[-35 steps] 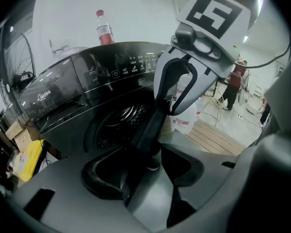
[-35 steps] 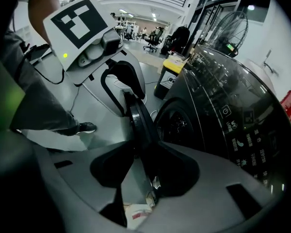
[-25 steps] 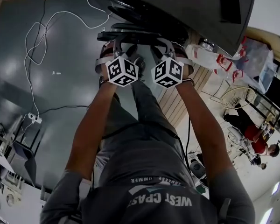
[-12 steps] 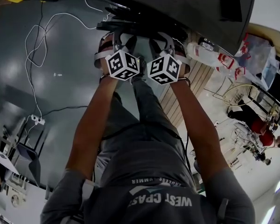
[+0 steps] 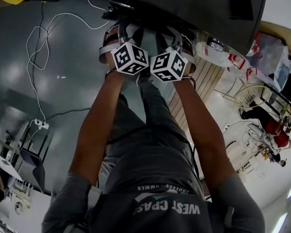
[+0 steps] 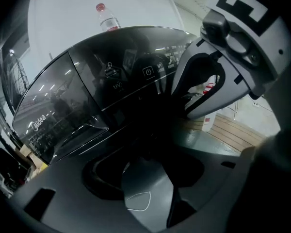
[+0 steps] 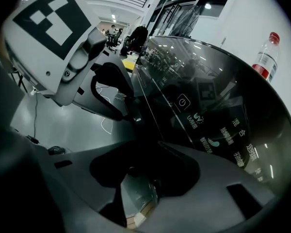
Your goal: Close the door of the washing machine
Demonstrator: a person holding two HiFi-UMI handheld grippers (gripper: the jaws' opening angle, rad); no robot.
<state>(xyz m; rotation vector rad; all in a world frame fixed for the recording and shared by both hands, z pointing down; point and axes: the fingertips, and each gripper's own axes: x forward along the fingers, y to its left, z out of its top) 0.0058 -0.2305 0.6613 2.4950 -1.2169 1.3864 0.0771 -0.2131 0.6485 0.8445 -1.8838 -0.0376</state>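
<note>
The left gripper and the right gripper, both with jaws apart and clamping nothing, sit side by side, equally near the dark door just above them at upper centre on the washing machine.

Grey white-lettered T-shirt, grey trousers; left gripper and right gripper bear black-and-white marker cubes.

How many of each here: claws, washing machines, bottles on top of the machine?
claws: 2 (left claw, right claw)
washing machine: 1
bottle, red cap: 1
Total: 4
</note>
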